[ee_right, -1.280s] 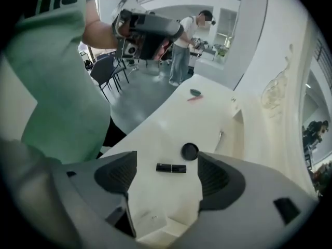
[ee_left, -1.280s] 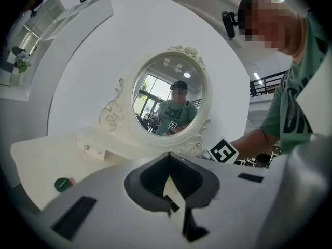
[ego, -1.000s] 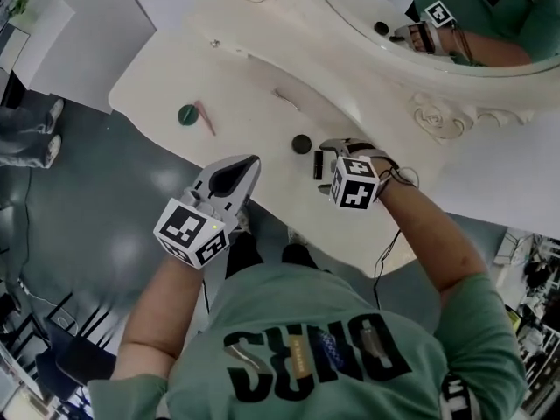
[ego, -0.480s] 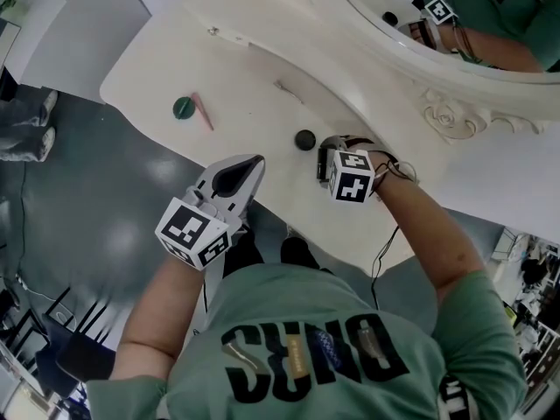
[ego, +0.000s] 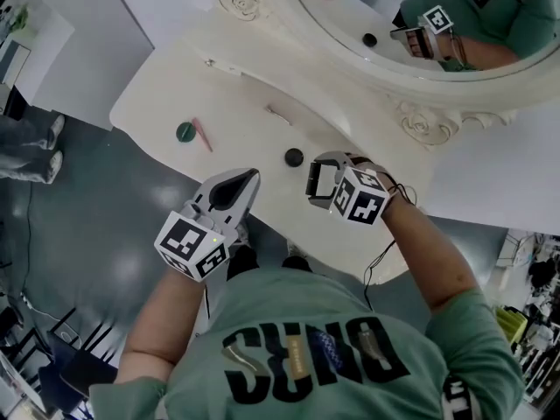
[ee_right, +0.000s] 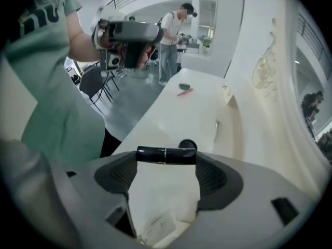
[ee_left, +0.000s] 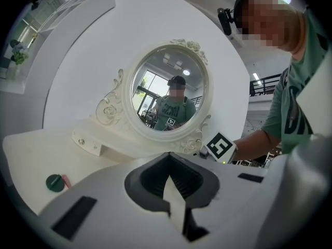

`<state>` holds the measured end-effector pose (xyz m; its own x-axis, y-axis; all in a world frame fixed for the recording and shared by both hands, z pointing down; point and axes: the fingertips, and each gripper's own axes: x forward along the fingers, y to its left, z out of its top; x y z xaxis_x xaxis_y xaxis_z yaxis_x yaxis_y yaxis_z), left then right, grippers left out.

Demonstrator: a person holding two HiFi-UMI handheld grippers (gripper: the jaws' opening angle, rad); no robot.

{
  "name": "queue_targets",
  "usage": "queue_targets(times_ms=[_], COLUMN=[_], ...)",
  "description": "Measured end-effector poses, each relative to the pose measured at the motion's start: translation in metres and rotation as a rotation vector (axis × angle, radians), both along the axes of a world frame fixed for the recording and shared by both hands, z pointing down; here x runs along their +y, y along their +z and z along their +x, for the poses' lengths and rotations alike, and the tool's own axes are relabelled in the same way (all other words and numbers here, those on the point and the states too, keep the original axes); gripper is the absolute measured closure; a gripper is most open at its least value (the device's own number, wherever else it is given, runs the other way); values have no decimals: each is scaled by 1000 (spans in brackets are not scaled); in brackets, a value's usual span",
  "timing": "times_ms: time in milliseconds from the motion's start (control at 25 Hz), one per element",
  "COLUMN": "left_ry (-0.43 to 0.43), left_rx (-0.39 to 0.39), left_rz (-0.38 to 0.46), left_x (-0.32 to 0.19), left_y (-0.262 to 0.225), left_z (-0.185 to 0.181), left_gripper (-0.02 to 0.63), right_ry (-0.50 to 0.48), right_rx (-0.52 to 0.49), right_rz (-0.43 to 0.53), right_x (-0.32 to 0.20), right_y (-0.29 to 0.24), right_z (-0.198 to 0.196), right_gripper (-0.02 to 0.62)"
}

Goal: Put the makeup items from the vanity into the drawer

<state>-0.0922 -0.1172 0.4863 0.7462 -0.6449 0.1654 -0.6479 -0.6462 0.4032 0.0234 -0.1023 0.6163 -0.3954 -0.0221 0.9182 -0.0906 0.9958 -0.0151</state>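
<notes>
Right gripper view: glossy black cylindrical lipstick tube (ee_right: 155,155) pinched end-to-end in right gripper (ee_right: 166,157) tips; small round black jar (ee_right: 188,144) at 12 o'clock. Left gripper (ee_left: 169,165) pressed together, empty. Keep tube level; end-grip may slip.

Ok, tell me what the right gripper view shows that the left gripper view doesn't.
Only the right gripper view: a black tube spanning its jaws end to end, and a small black round item behind it. Only the left gripper view: the whole oval mirror face-on, and its own jaws, together and empty. Both: the green round item and pink stick on the vanity top.
</notes>
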Motion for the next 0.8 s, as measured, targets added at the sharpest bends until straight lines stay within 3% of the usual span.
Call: queue_targets(times_ms=[200,400,600,800], left_ry=[7,37,63,108], left_rx=[-6,-9,21,44], left_rz=[91,237,340,427], left_x=[2,-3,12,25], left_y=[-68,-148,-223,-278], left_z=[7,14,24,42], left_gripper=[598,598,598,598], right_ry=[175,272,319,340], right_rx=[-277,-507,-680,-772], right_rz=[64,212,297,394], right_x=[-5,-19,-2,15], right_y=[-111,-225,-318,-379], right_z=[2,17,39,65], right_gripper=[233,233,233,233])
